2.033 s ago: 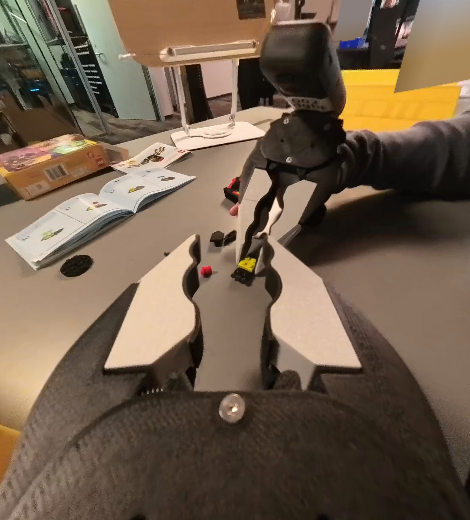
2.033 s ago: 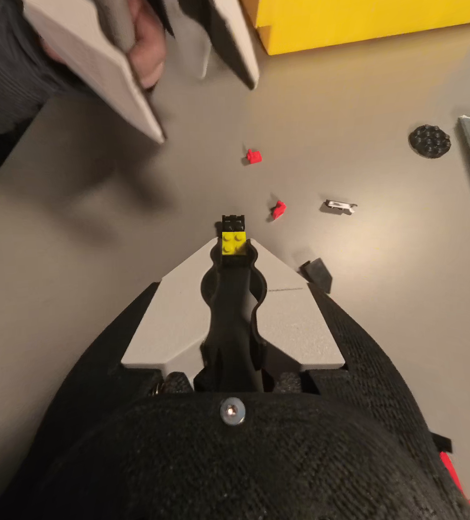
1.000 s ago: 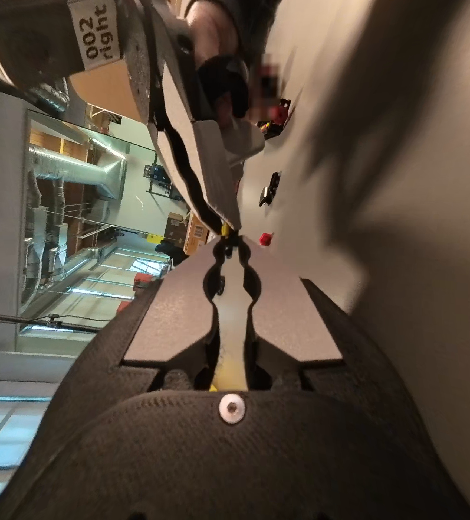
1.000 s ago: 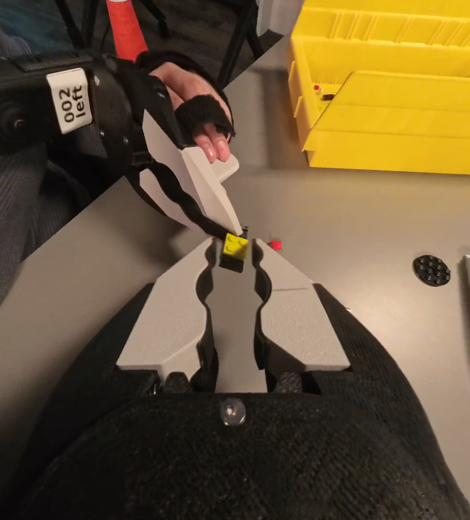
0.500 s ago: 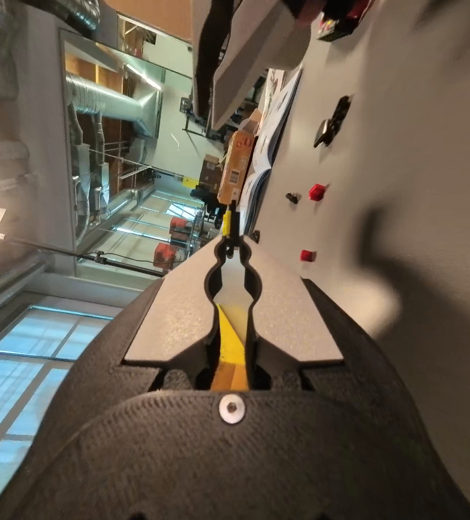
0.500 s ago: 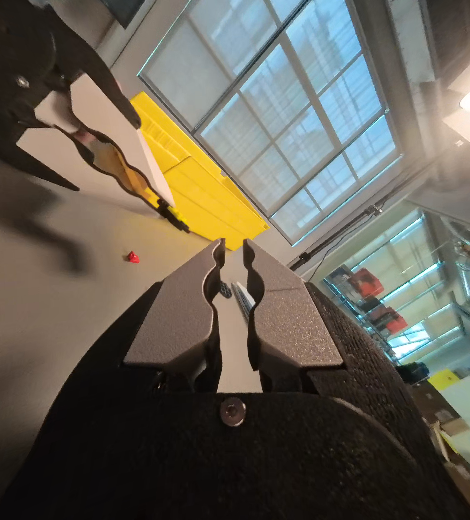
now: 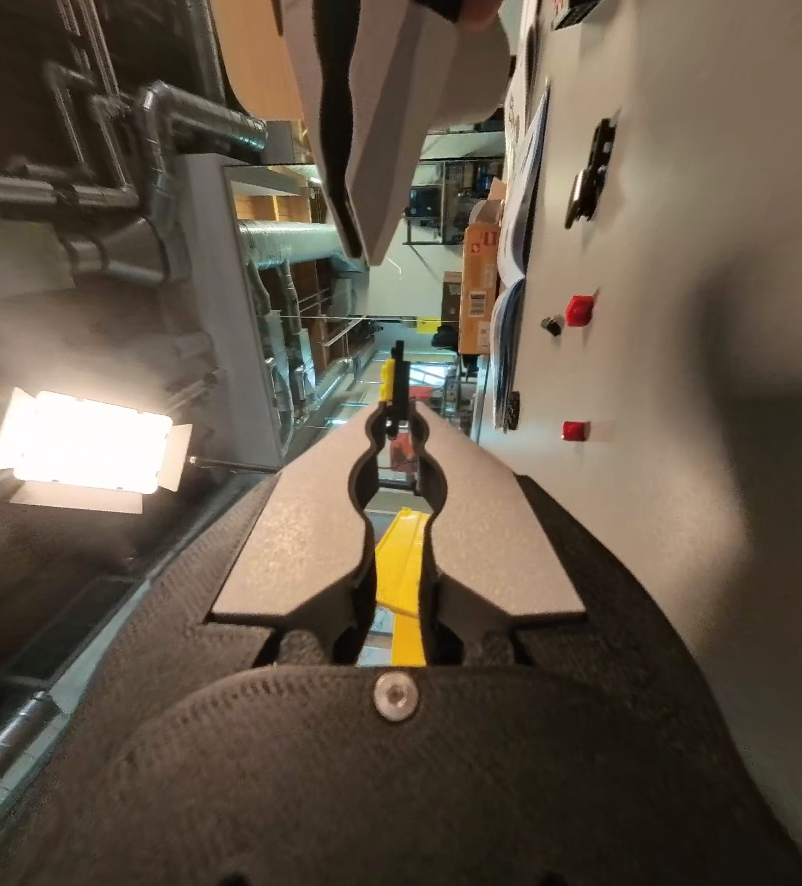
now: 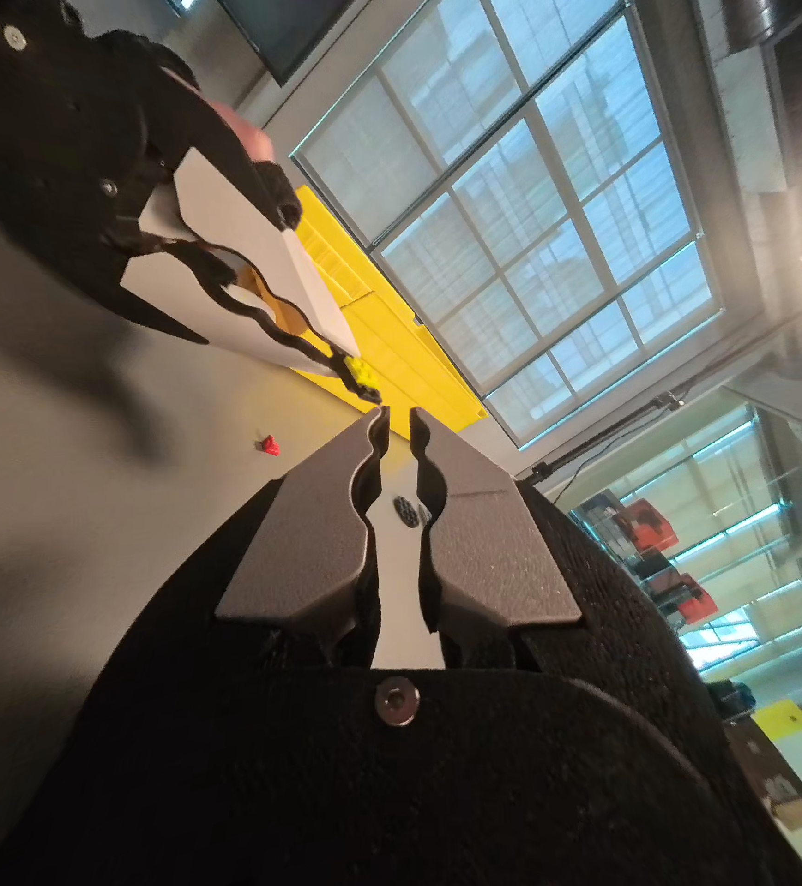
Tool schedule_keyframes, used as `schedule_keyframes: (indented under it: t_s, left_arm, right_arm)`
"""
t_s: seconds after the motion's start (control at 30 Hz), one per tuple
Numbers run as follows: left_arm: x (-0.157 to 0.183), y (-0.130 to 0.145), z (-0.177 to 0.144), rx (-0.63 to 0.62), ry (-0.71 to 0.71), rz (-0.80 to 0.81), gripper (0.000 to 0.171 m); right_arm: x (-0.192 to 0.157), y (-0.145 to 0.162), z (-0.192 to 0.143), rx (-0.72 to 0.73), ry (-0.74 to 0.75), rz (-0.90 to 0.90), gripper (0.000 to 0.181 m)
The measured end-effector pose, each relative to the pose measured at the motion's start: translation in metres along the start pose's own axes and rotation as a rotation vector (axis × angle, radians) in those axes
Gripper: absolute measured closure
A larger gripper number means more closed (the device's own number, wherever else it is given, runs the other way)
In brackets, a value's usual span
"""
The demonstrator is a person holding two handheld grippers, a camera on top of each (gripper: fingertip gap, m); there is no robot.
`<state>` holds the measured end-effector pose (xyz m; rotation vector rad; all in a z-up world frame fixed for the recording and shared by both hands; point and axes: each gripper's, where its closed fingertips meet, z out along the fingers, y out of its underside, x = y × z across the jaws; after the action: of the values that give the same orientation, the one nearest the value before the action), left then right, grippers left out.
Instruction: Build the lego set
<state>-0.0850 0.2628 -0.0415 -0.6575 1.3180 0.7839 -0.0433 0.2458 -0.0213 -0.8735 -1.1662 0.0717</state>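
Left wrist view is rolled sideways, tabletop (image 7: 725,335) running down the right side. Left tool (image 7: 398,416) pinches a small lego piece (image 7: 395,378), a yellow brick on a black plate, at its very tips, held up in the air off the tabletop. Right tool (image 7: 365,230) hangs above and beyond it, tips pointing toward the piece, not touching. Two red bricks (image 7: 579,304) (image 7: 574,430) lie loose on the tabletop, a tiny dark piece (image 7: 551,326) beside the farther one, a black part (image 7: 590,177) further off, open booklet (image 7: 509,311) and cardboard box (image 7: 478,287) behind. Right wrist view: right tool (image 8: 398,414) has its fingers slightly spread with nothing between them, tips just beside the lego piece (image 8: 360,376) that the left tool (image 8: 341,367) grips. One red brick (image 8: 270,445) sits on the tabletop (image 8: 77,479) below, yellow bin (image 8: 389,345) behind, round black plate (image 8: 406,504) visible through the gap.
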Motion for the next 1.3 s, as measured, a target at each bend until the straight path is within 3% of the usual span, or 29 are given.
schedule_keyframes:
  t_s: [1.3]
  left_arm:
    - [-0.003,-0.003,-0.002,0.018,-0.045,0.046,0.164]
  right_arm:
    - [-0.016,-0.003,0.002,-0.004,-0.061,-0.068,0.176]
